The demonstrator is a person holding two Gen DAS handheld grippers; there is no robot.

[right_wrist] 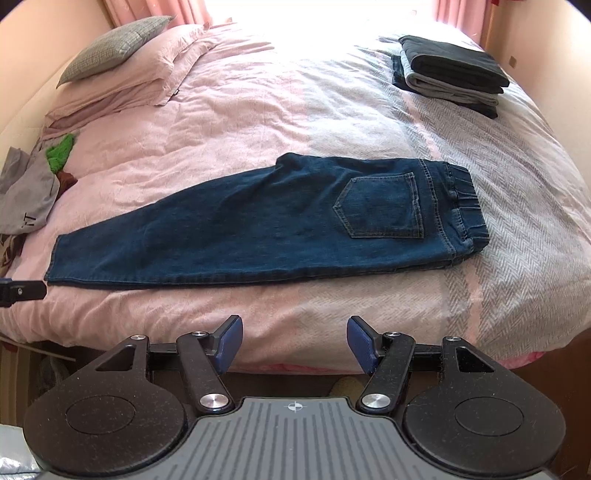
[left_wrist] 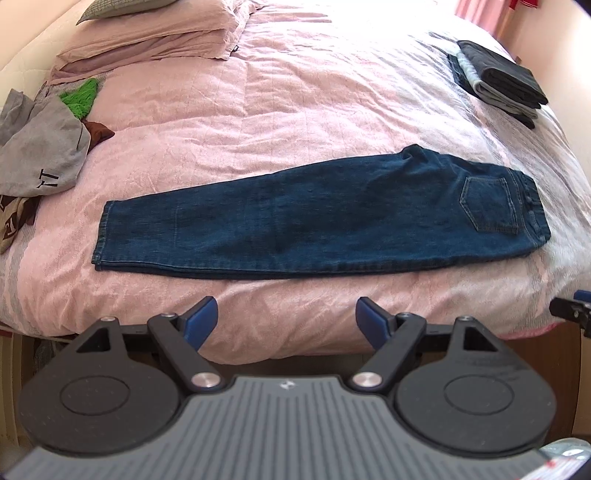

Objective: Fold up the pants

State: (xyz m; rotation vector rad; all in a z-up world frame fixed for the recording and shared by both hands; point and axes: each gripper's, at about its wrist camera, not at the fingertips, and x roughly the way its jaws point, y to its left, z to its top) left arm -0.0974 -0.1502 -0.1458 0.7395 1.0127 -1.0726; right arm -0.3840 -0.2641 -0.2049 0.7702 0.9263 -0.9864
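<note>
Dark blue jeans [left_wrist: 314,225] [right_wrist: 258,229] lie flat on the pink bed, folded lengthwise so one leg covers the other. The hems point left, the waistband and a back pocket right. My left gripper [left_wrist: 286,321] hangs open above the bed's near edge, short of the jeans, with nothing between its blue pads. My right gripper [right_wrist: 294,343] is open too, held over the same near edge in front of the jeans' middle, and holds nothing. Each gripper's tip shows at the edge of the other's view.
A stack of folded dark and grey clothes [left_wrist: 498,83] [right_wrist: 450,72] sits at the bed's far right. A heap of unfolded garments [left_wrist: 40,151] [right_wrist: 26,192], grey, green and brown, lies at the left edge. Pillows [left_wrist: 155,33] [right_wrist: 122,59] rest at the far left.
</note>
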